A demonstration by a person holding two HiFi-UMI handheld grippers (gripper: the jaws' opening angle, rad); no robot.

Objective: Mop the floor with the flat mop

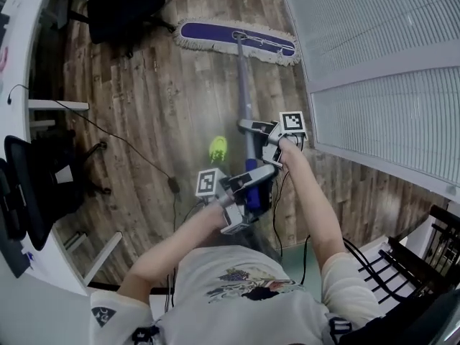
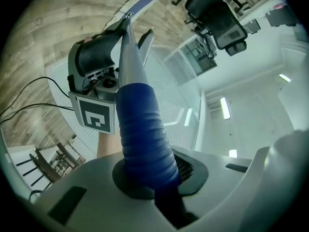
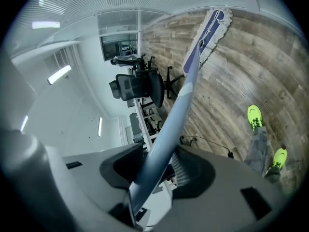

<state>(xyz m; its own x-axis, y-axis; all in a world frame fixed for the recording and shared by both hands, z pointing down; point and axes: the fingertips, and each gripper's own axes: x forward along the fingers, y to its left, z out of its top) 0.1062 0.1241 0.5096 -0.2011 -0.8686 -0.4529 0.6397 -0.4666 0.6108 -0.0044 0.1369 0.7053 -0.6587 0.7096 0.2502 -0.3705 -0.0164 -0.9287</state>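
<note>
Under you, the wood-plank floor (image 1: 144, 85) carries the flat mop (image 1: 237, 40), its fringed purple head lying flat on the boards. A black office chair (image 1: 118, 9) stands just left of it. A dark cable (image 1: 122, 139) trails across the planks, and your yellow-green shoe (image 1: 218, 148) stands nearer you.

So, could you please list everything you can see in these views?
mop head: one, purple with white fringe, flat on the floor, top of the head view
mop handle: one, grey with a blue grip, from the mop head to the grippers
floor: brown wood
office chairs: two, black, top left and left edge
cable: one, black, across the floor
desk: one, white, left
blinds: white, right
shoes: two, neon yellow, on the floor
left gripper: white, shut on the blue grip
right gripper: white, open, handle between its jaws
</note>
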